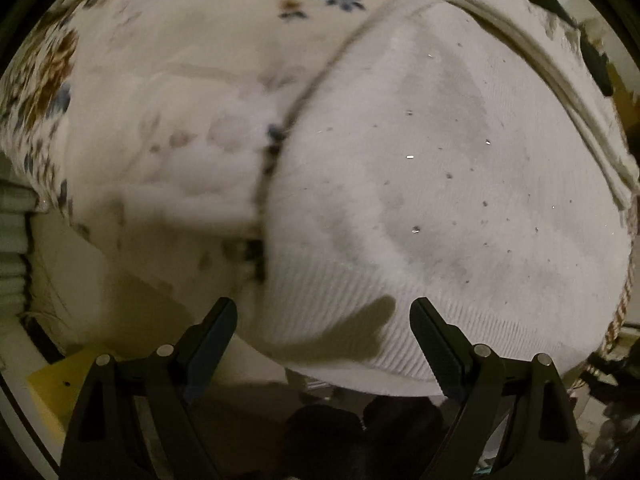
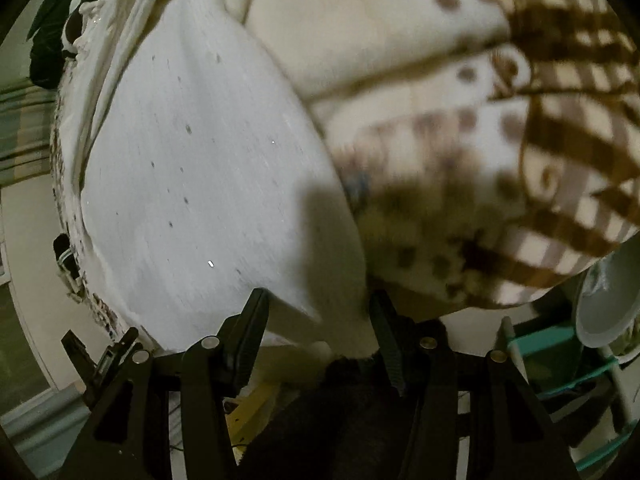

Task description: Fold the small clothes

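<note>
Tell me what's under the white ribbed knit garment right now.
The white ribbed knit garment lies on patterned bedding: a floral cream sheet on one side, a brown checked blanket on the other. Whatever sits directly beneath its middle is covered and cannot be seen.

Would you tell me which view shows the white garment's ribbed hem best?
The left wrist view: the ribbed hem of the white knit garment runs clearly across its near edge. The right wrist view shows the garment blurred, with only a corner of that edge.
</note>
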`<state>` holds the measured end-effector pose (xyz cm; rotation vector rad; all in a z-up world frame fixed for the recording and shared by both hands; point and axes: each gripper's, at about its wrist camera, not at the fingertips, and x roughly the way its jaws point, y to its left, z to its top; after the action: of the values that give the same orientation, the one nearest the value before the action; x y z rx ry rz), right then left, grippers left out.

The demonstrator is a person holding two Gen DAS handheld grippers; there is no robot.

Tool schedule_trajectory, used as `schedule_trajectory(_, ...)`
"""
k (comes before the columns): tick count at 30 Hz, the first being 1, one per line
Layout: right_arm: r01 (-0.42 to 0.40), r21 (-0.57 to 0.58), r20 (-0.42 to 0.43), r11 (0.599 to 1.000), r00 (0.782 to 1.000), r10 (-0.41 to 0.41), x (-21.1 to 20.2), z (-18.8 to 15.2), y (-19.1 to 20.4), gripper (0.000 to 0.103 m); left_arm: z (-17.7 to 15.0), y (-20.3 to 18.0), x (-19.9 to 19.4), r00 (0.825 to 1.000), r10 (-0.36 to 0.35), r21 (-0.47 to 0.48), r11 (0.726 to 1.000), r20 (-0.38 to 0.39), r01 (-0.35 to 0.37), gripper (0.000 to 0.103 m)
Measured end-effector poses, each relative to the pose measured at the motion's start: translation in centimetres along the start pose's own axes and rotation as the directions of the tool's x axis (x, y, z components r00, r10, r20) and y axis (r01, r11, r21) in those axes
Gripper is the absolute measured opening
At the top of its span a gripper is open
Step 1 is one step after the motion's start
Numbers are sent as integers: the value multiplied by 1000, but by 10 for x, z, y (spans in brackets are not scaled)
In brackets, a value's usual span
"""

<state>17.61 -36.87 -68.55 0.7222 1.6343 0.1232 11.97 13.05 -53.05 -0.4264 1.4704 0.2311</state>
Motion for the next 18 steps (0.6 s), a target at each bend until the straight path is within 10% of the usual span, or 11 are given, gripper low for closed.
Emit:
schedule_trajectory(9, -65, -35, 9, 997, 998, 65, 7, -7, -25, 55, 1, 46, 22, 985, -173, -99, 980, 6, 173, 88)
schedule_trajectory(13, -85, -55, 18, 995, 996, 86, -4, -12, -32, 55, -5, 44, 19, 984, -174, -70, 982, 29, 176, 60)
schedule_trajectory(18, -59, -95, 45, 994, 997, 63, -21, -20, -23, 55, -32, 47, 23, 984, -178, -93, 979, 27, 180, 58)
